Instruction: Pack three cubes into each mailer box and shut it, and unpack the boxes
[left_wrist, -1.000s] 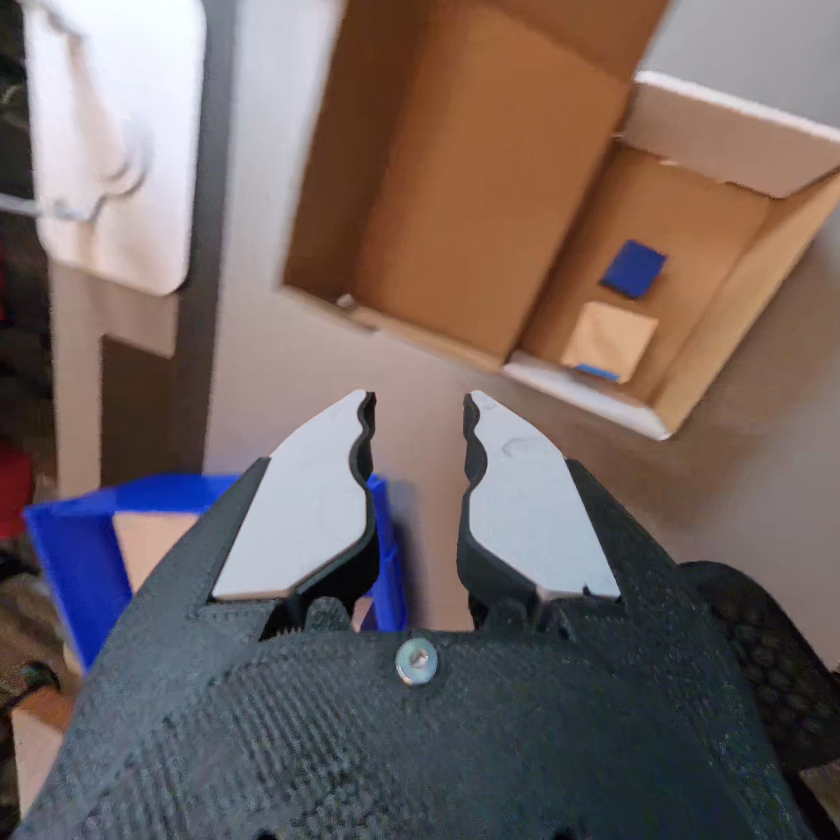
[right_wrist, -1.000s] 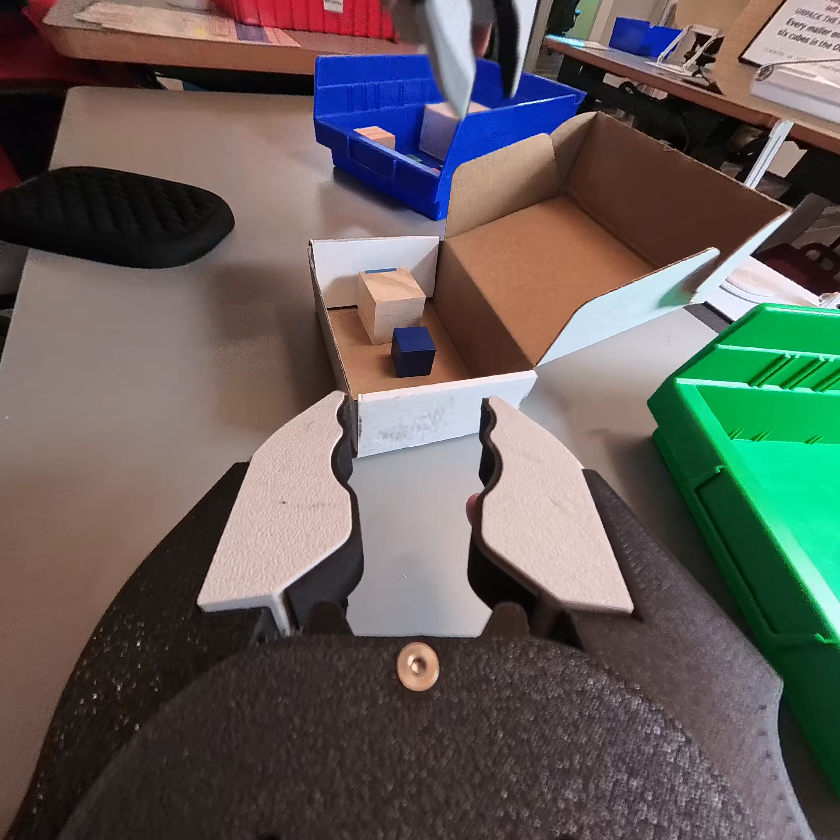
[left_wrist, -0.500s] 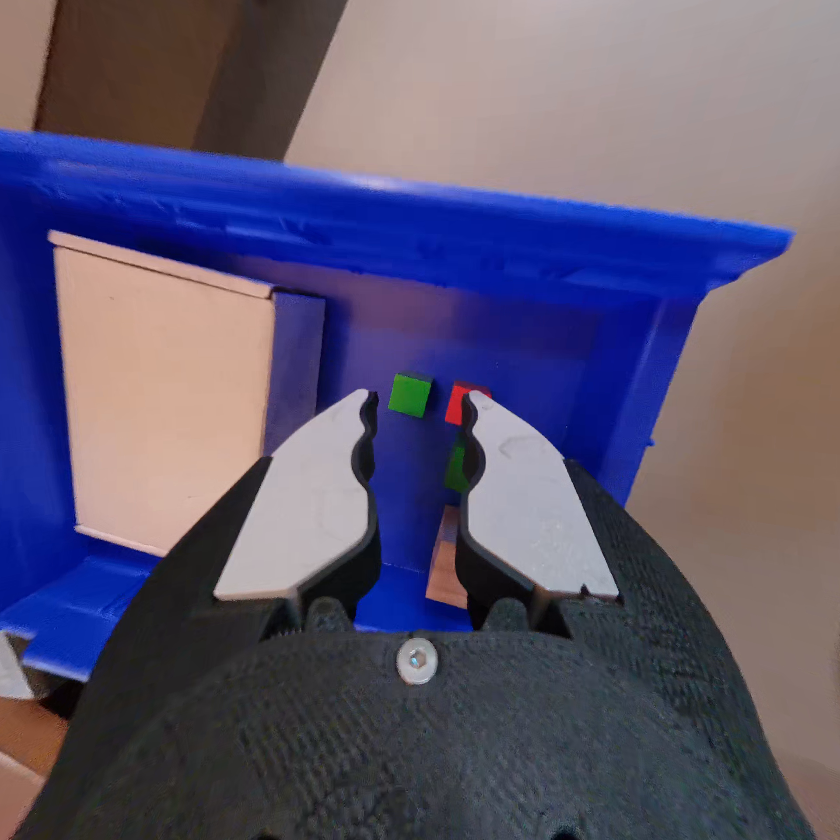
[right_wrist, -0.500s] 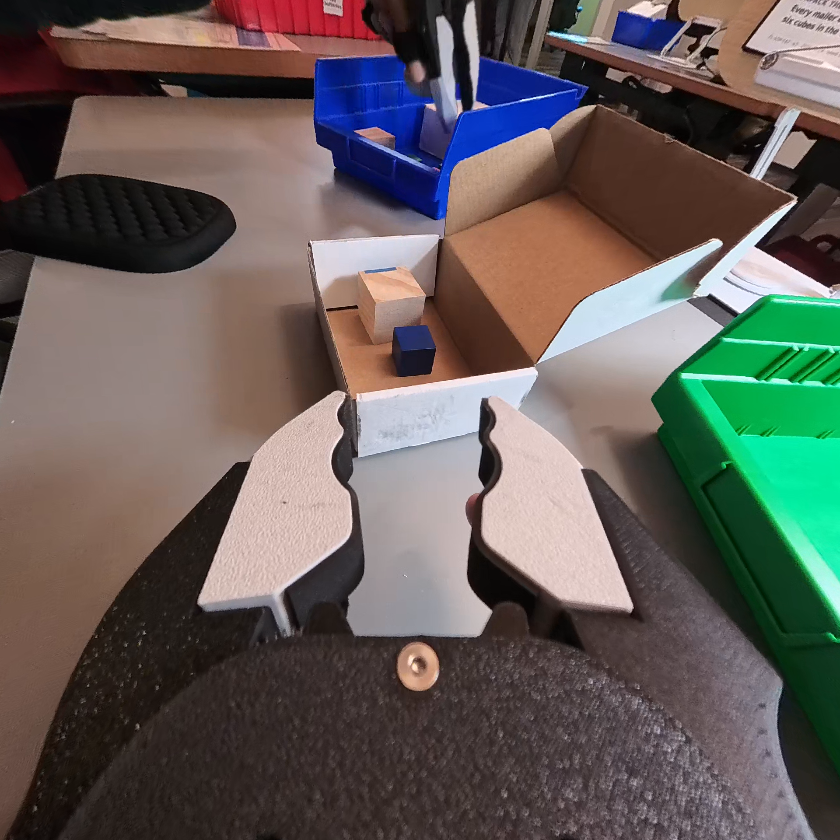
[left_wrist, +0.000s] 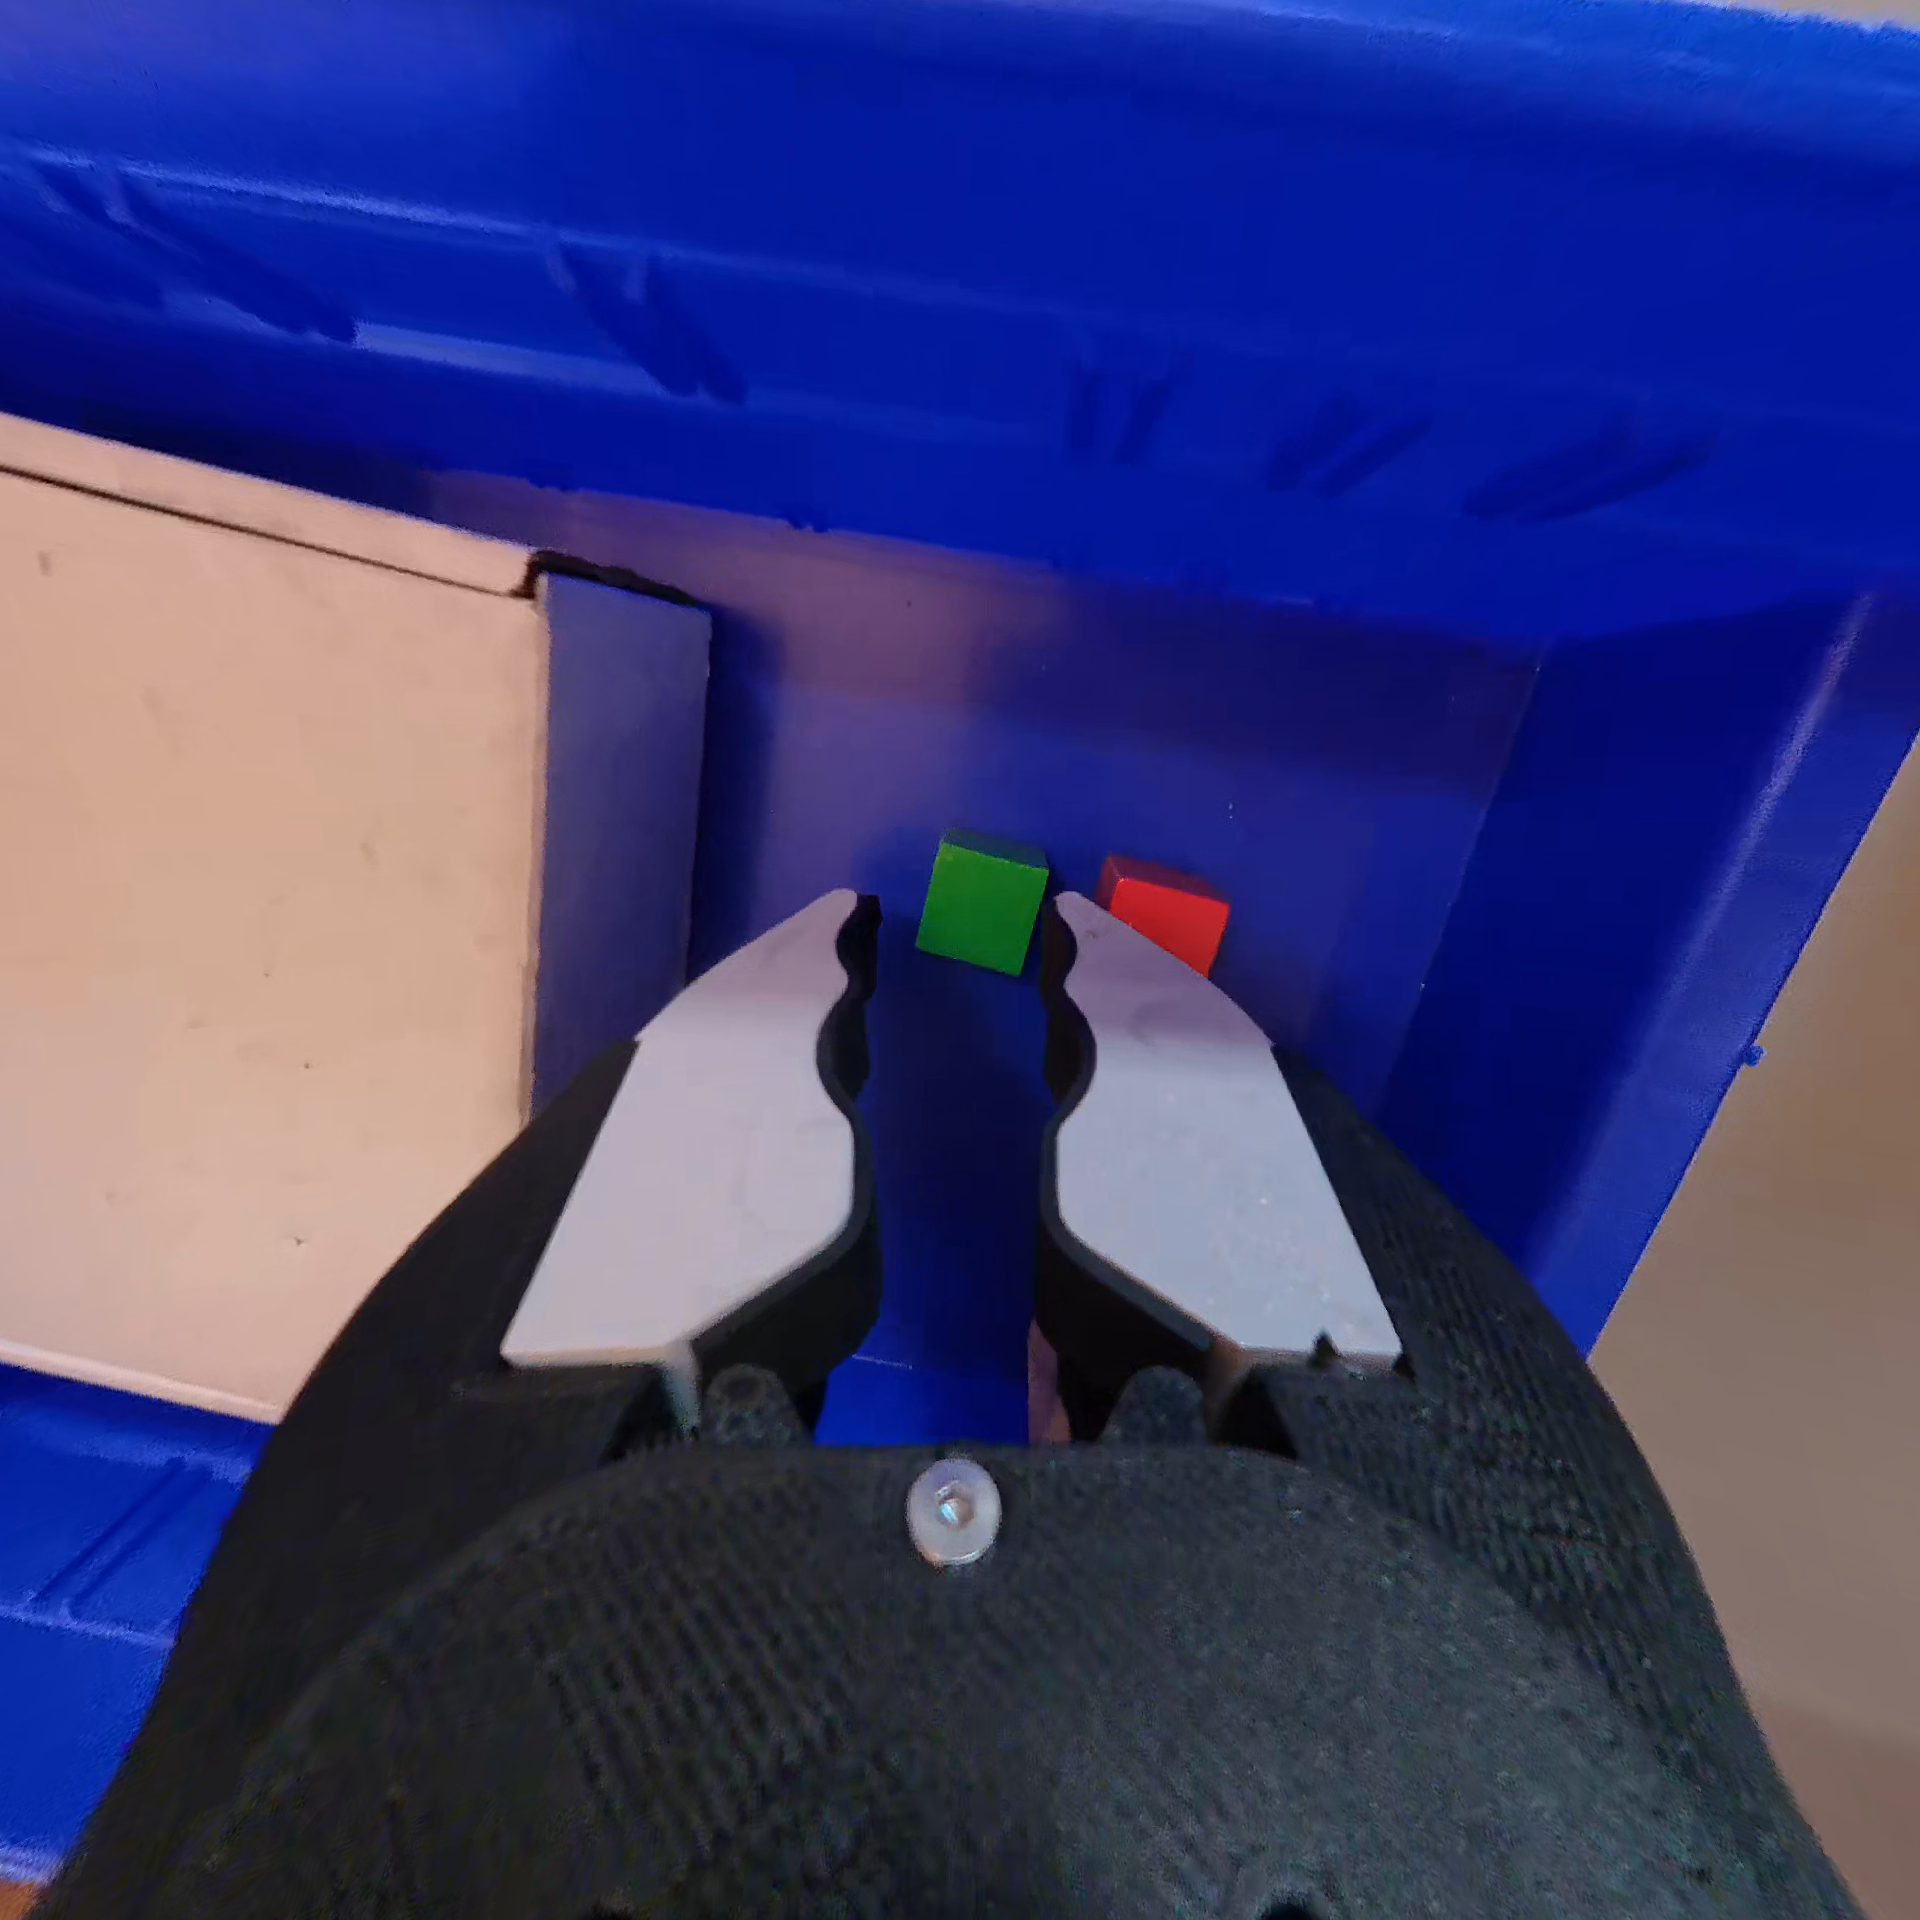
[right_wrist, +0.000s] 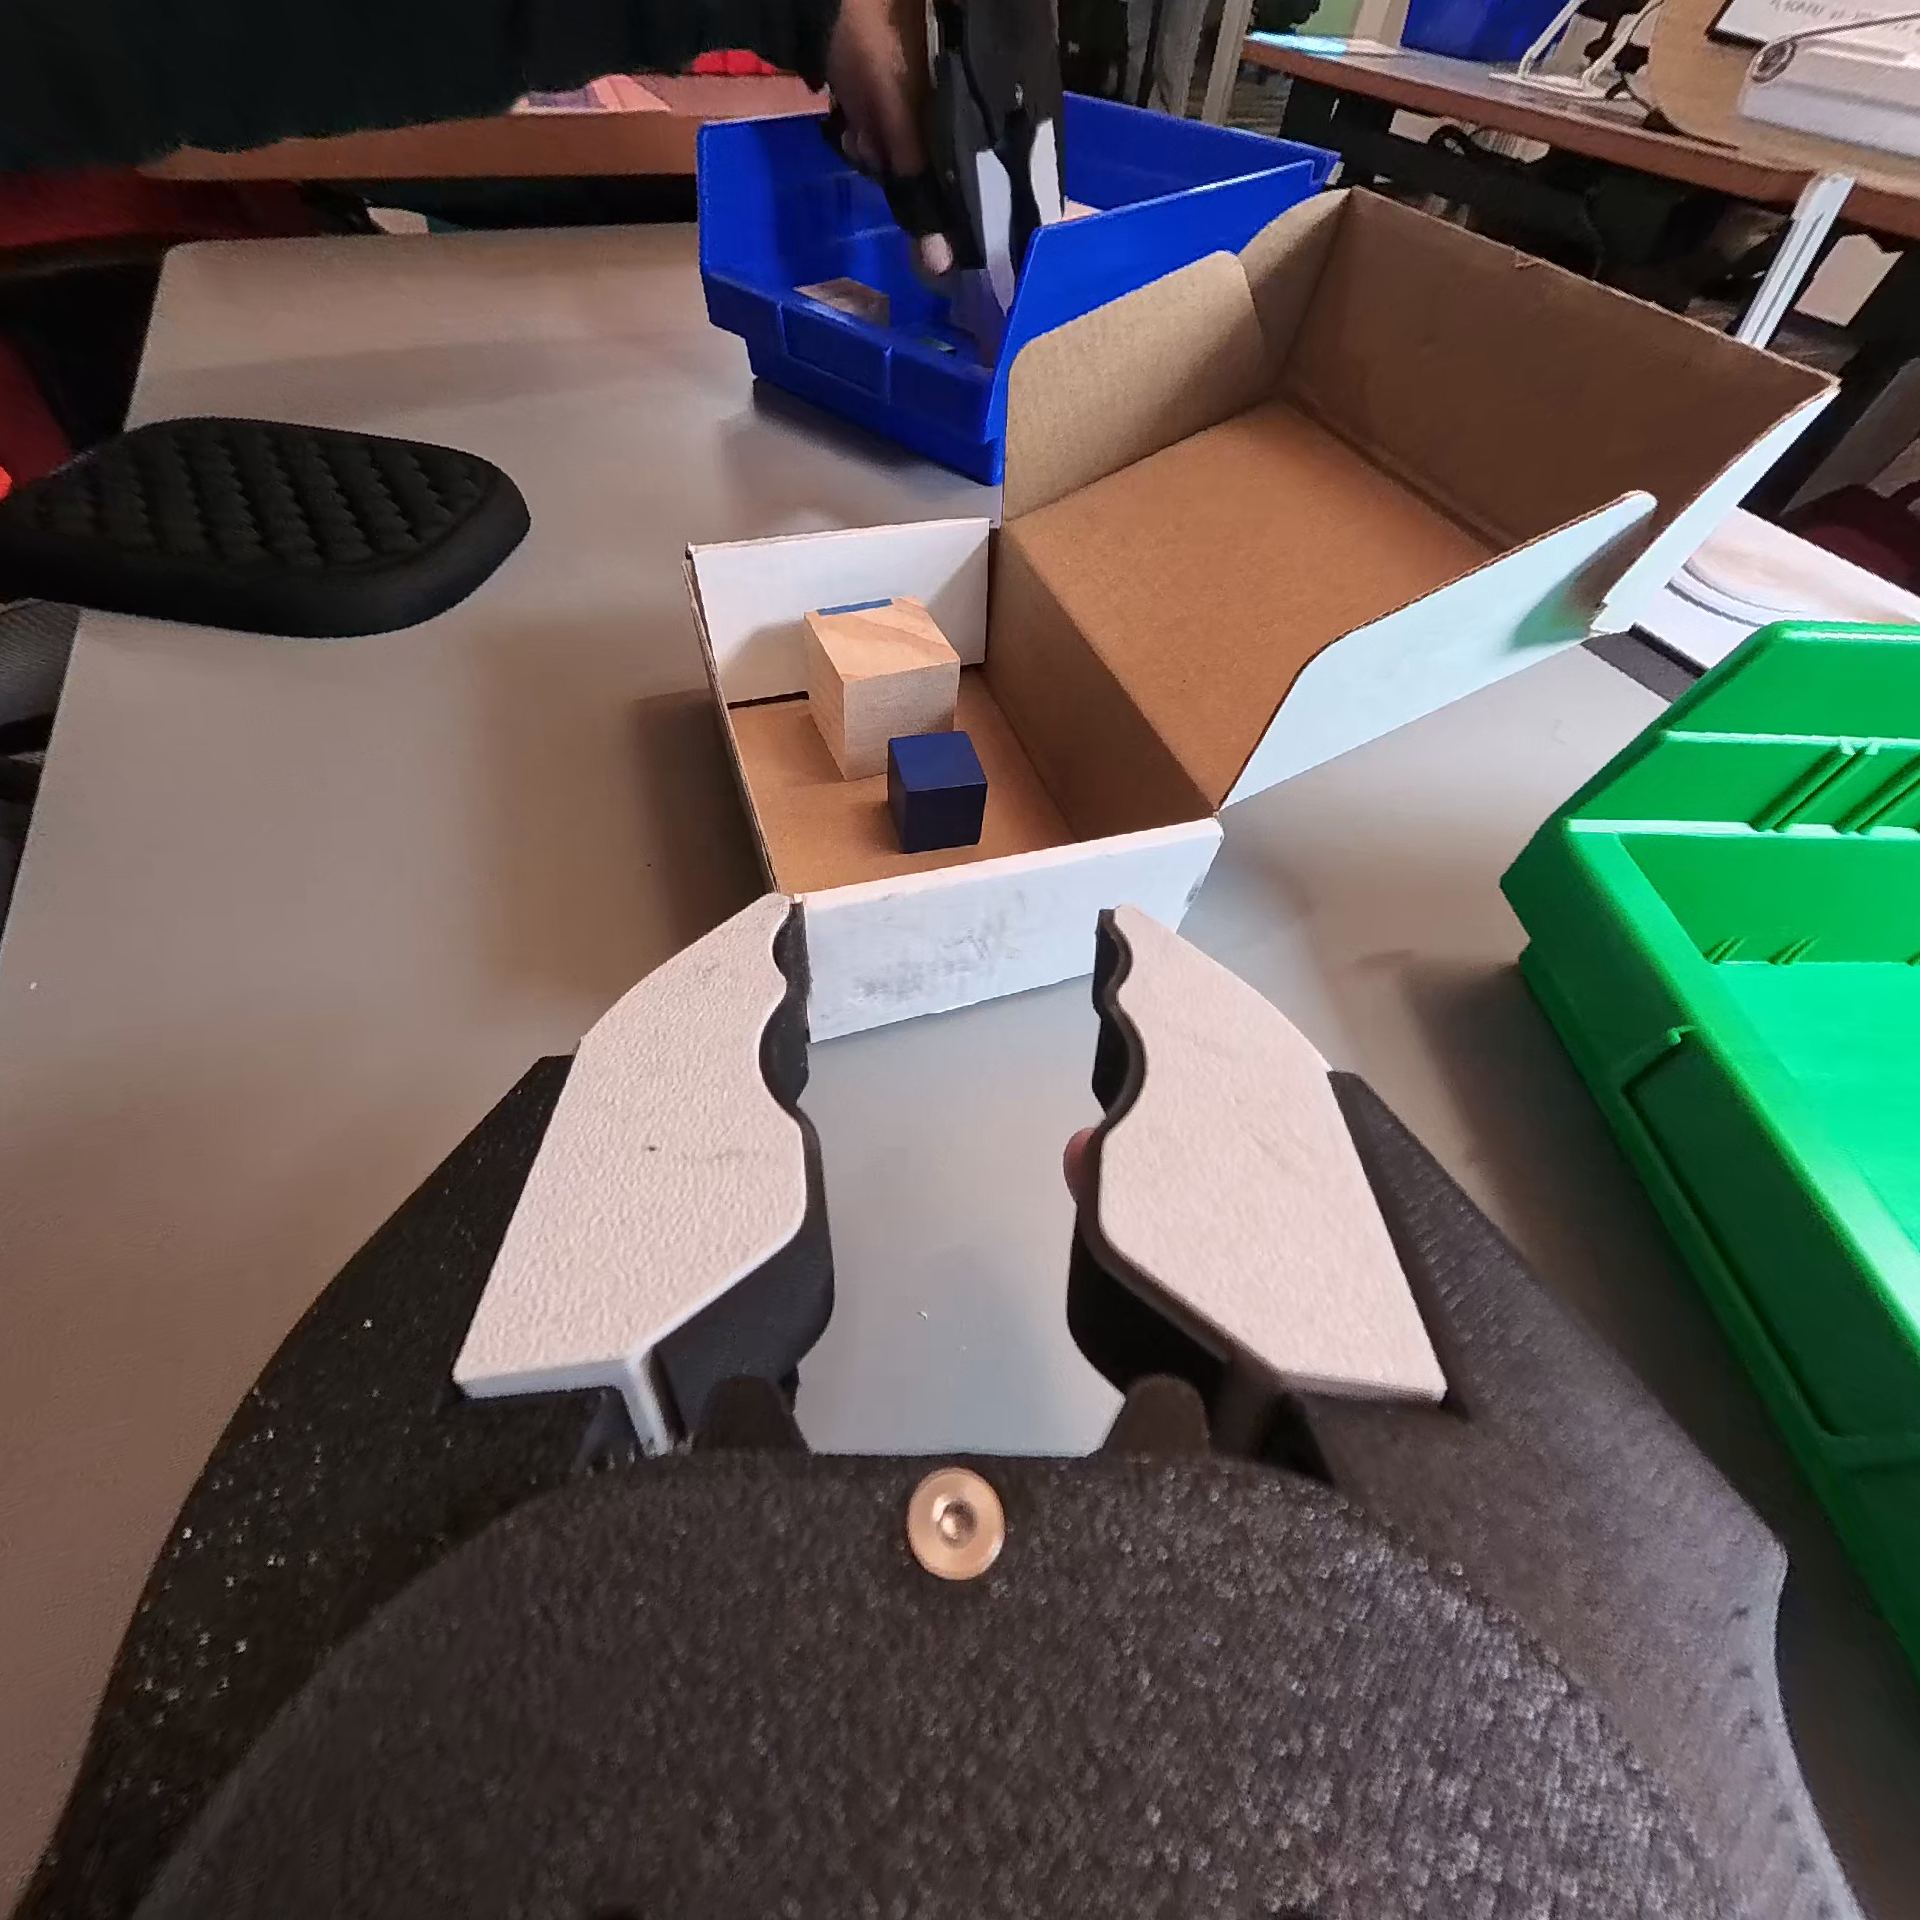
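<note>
The left tongs (left_wrist: 956, 914) were spread and empty inside the blue bin (left_wrist: 935, 260), tips just short of a small green cube (left_wrist: 982, 902); a red cube (left_wrist: 1169, 920) sat just beside it on the right, partly behind the right finger (left_wrist: 1164, 1122). A large pale wooden block (left_wrist: 260, 914) filled the bin's left side. The right tongs (right_wrist: 951, 971) were likewise spread and held nothing, low over the grey surface (right_wrist: 364, 831), near the front wall of the open mailer box (right_wrist: 997, 935).

The box held two cubes, a wooden cube (right_wrist: 883, 681) and a dark blue cube (right_wrist: 935, 790) touching or nearly so, and its lid stood open. By that count packing was about two-thirds done for this box; a third cube, the closing and all unpacking seemingly remained.

Room was tight around the green cube: the red one and the bin's far wall left little margin for the right finger. The box floor had free space right of the cubes. A green bin (right_wrist: 1766, 987) stood at the right, well apart
</note>
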